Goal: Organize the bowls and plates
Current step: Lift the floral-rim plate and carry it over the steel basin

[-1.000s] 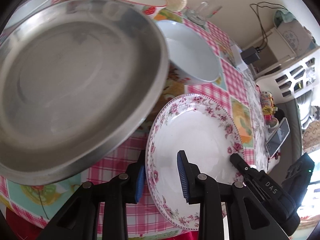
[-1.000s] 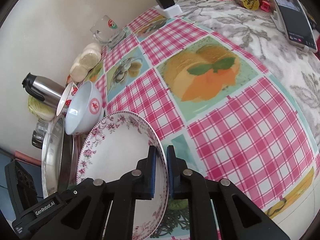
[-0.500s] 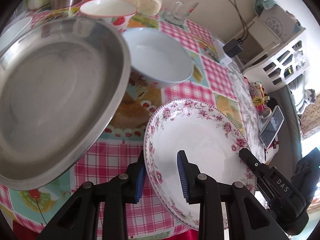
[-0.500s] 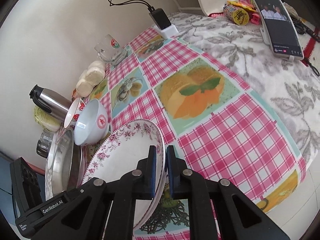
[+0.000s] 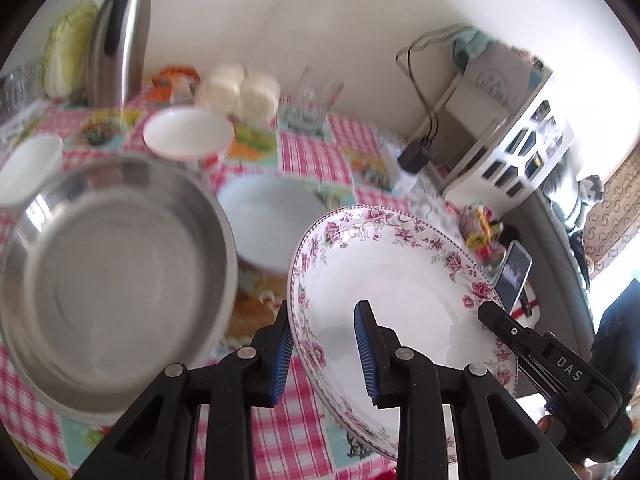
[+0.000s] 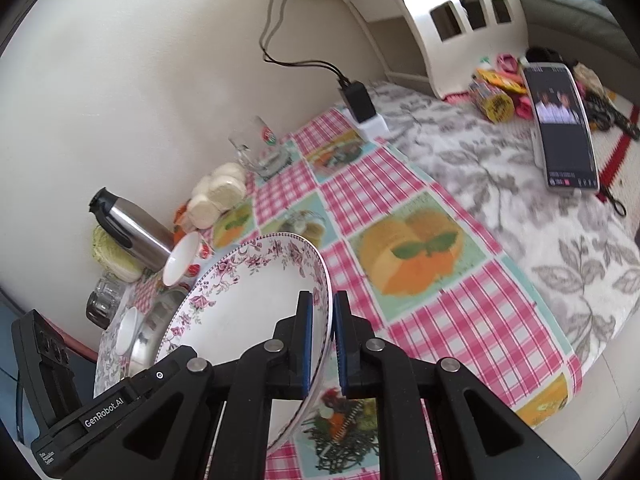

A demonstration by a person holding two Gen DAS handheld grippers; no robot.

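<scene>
A white plate with a pink floral rim (image 5: pixel 400 280) hangs tilted above the checked tablecloth (image 5: pixel 312 156), held from both sides. My left gripper (image 5: pixel 323 320) is shut on its near-left rim, one blue pad under the plate and one inside it. My right gripper (image 6: pixel 323 300) is shut tight on the opposite rim of the plate (image 6: pixel 248 304); its black body also shows at the plate's right edge in the left wrist view. A large steel basin (image 5: pixel 112 280) lies left of the plate, with a white bowl (image 5: pixel 272 216) behind and between them.
A small red-patterned bowl (image 5: pixel 188 132), another white bowl (image 5: pixel 28 164), a steel thermos (image 5: pixel 116 36), buns (image 5: pixel 244 92) and a glass mug (image 5: pixel 316 96) stand along the wall. A phone (image 6: pixel 564 128), a charger (image 6: pixel 358 100) and a white basket (image 5: pixel 520 140) lie to the right.
Both grippers have risen with the floral plate, lifting it off the tablecloth. The basin and bowls now sit lower and farther off, and more of the wall shows.
</scene>
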